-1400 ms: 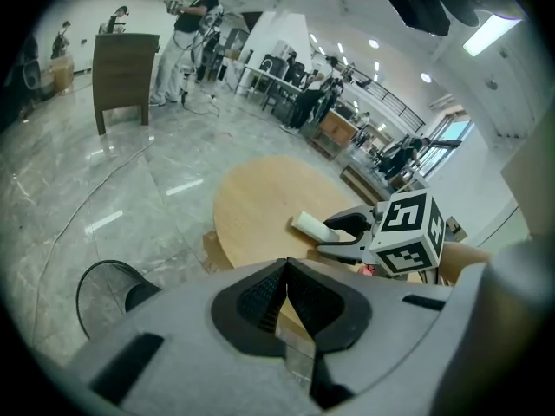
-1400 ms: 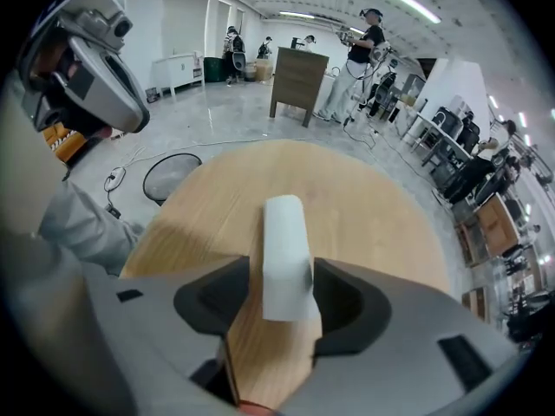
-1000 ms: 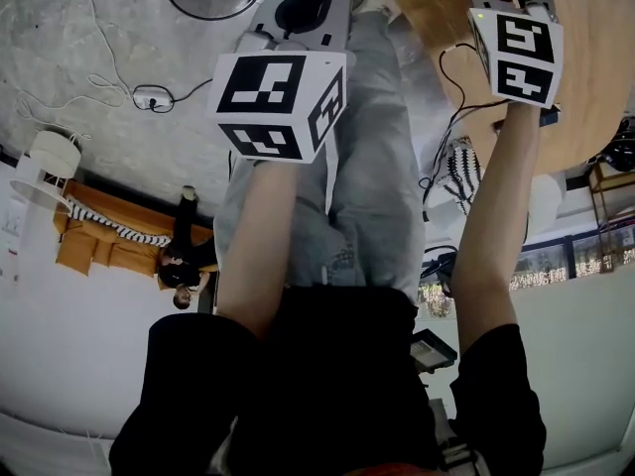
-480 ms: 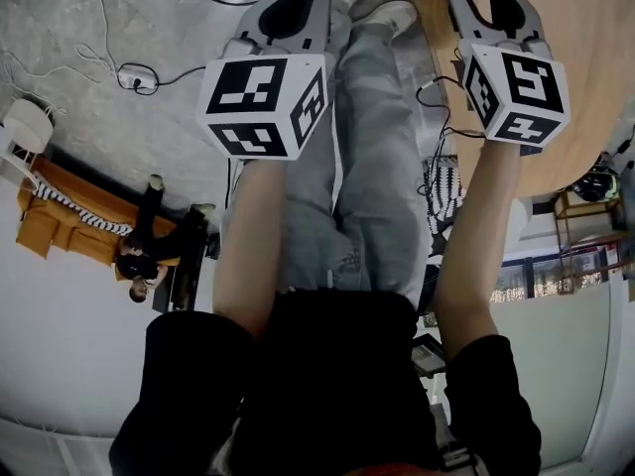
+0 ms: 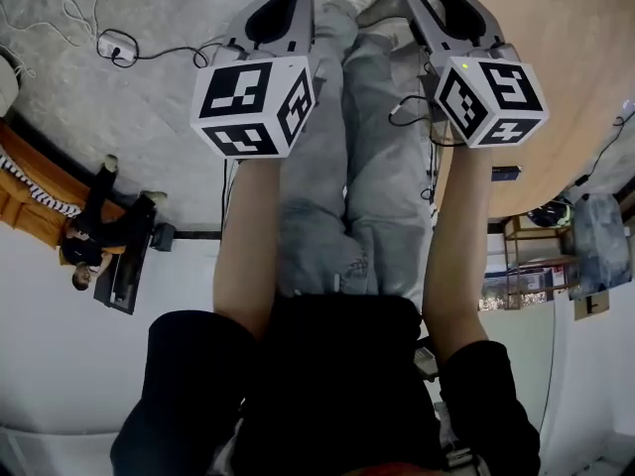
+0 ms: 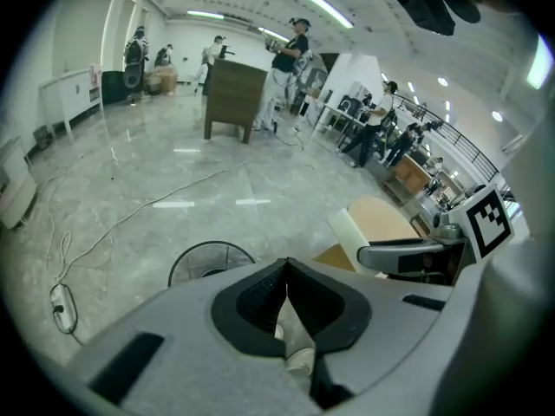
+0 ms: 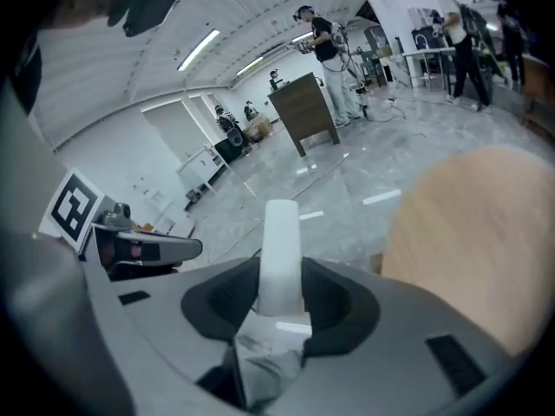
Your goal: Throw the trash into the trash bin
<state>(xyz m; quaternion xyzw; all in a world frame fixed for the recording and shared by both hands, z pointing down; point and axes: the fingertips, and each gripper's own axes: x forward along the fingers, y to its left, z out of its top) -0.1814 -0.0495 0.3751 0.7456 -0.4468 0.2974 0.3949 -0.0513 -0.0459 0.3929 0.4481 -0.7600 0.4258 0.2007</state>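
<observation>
- left gripper (image 6: 286, 265): jaws closed tip to tip, nothing held between them.
- right gripper (image 7: 280, 277): jaws clamped on the trash (image 7: 281, 241), a flat white piece with a rounded end. it stands upright between the pads and juts past the tips toward 12 o'clock.
- head view: both grippers are held out over the person's legs (image 5: 347, 196), pointing toward 12 o'clock, left at 11, right at 1, apart from each other.
- table (image 7: 477, 232): round wooden top, at 3 o'clock in the right gripper view and at 1 to 2 o'clock in the head view, near the right gripper.
- floor (image 6: 173, 198): grey and glossy. a fan (image 6: 211, 263) lies at 10 o'clock of the left jaw tips. a plug strip (image 5: 117, 46) with cable lies at 10 o'clock in the head view.
- cabinet (image 6: 234, 98): dark wood, toward 12 o'clock in both gripper views, with people standing round it.
</observation>
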